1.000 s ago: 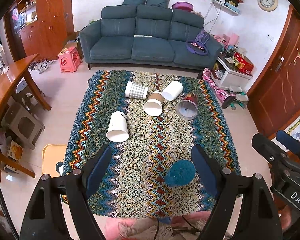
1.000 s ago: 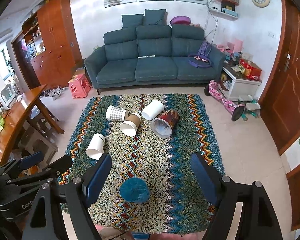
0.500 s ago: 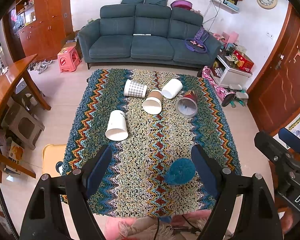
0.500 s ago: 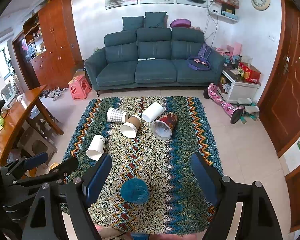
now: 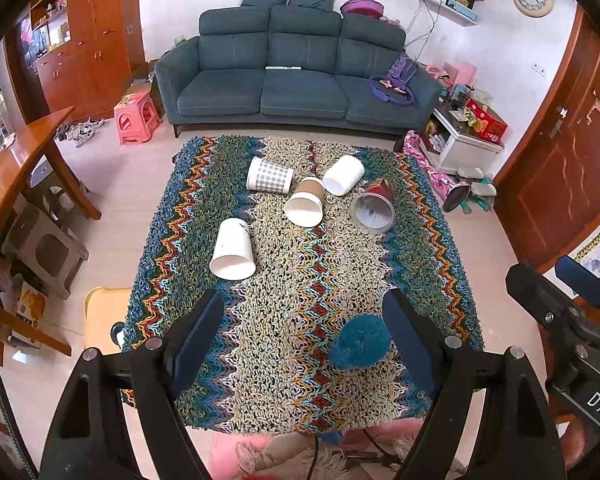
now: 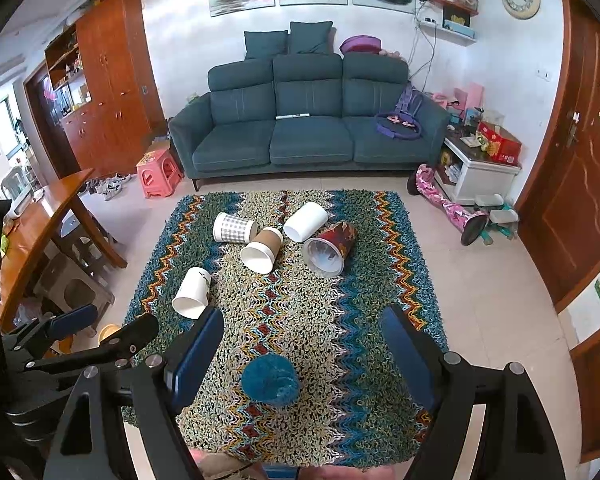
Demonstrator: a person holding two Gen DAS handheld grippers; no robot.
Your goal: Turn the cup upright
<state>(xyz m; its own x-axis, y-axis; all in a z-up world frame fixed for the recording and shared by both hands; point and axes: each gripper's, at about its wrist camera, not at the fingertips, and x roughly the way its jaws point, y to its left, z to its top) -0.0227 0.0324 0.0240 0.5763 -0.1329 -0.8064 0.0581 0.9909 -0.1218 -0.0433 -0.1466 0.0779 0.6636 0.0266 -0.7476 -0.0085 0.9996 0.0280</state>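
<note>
A living room with a tiled floor [image 6: 480, 292] fills both views. At twelve o'clock a dark teal sofa [image 6: 308, 128] stands against the white wall, with a wooden cabinet [image 6: 112, 92] at ten o'clock and a wooden door [image 6: 580, 168] at three. A zigzag-patterned shaggy rug [image 6: 300, 320] covers the middle of the floor. Five cups lie on their sides on its far half: a checked cup [image 5: 269, 175], a brown cup [image 5: 306, 202], a plain white cup [image 5: 343, 175] and a red patterned cup [image 5: 374, 207] clustered together, and another white cup [image 5: 233, 249] apart at nine o'clock. A teal fuzzy cup [image 6: 271, 377] sits near the rug's six o'clock edge. The left gripper [image 5: 302, 338] and right gripper [image 6: 300, 354] both hover above the rug, fingers spread wide, holding nothing.
</note>
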